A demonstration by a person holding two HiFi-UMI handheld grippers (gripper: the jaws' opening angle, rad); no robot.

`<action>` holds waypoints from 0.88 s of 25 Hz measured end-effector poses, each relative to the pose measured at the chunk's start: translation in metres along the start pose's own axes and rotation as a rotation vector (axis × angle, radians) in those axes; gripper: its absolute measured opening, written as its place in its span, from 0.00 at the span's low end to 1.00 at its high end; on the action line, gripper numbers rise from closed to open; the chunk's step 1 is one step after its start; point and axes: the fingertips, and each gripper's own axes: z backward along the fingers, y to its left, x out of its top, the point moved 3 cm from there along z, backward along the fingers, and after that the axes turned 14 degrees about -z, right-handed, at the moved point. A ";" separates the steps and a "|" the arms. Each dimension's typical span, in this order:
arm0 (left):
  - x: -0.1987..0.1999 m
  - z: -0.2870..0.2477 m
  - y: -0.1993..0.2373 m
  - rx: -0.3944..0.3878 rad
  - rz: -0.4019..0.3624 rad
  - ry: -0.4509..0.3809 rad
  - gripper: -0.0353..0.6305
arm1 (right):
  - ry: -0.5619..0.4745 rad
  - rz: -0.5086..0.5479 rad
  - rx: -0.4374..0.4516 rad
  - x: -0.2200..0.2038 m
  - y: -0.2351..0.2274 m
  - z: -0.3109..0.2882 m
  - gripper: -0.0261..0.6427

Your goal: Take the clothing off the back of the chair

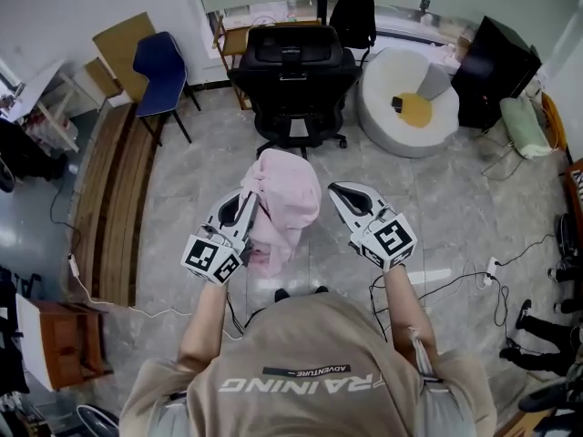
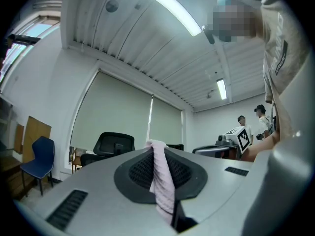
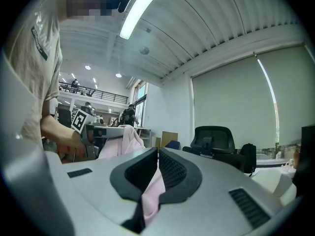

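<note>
Clothing (image 1: pixel 284 206): pink, bunched, off the chair (image 1: pixel 293 66) and hanging in the air between both grippers, above the floor (image 1: pixel 437 208). The black chair stands well apart at 12 o'clock from it, with its back bare.

Head view:
- Left gripper (image 1: pixel 248 200) is at the clothing's 9 o'clock, tips buried in the fabric.
- Right gripper (image 1: pixel 342 192) is at its 3 o'clock. From up here its tips look just beside the cloth edge, and I can't tell whether they touch.

Right gripper view settles that:
- The jaws are nearly together, with a pink fold pinched between the pads and running down toward 6 o'clock.
- The left gripper shows at 9 o'clock with the bulk of the clothing draped against it.
- The chair is at 4 o'clock.

Left gripper view:
- The jaws are clamped on a narrow pink strip that comes over the tips and drops between the pads. The bulk of the cloth is out of sight here.
- The chair is at 8 o'clock.
- The right gripper's marker cube is at 3 o'clock.

Only the head view shows the rest of the room: a blue chair (image 1: pixel 159 71) at 10 o'clock and a white pouffe (image 1: pixel 383 107) at 1 o'clock.
</note>
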 end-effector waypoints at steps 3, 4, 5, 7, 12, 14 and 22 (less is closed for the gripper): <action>0.001 0.001 -0.001 -0.011 -0.007 0.005 0.10 | 0.005 0.007 0.003 -0.002 0.003 -0.001 0.09; 0.002 0.002 0.000 -0.012 -0.011 0.005 0.10 | 0.007 0.011 0.007 -0.001 0.005 -0.002 0.09; 0.003 0.003 0.001 -0.010 -0.013 0.005 0.10 | 0.009 0.014 0.012 -0.001 0.007 -0.003 0.09; 0.006 0.005 0.003 -0.004 -0.019 0.003 0.10 | 0.013 0.016 0.021 0.000 0.010 -0.005 0.09; 0.005 0.011 0.007 -0.003 -0.016 0.002 0.10 | 0.007 0.018 0.024 0.001 0.014 -0.012 0.09; 0.005 0.013 0.008 -0.002 -0.012 0.008 0.10 | 0.013 0.020 0.030 0.001 0.016 -0.014 0.09; 0.001 0.018 0.014 0.003 -0.002 0.011 0.10 | 0.033 0.012 0.029 -0.006 0.019 -0.014 0.09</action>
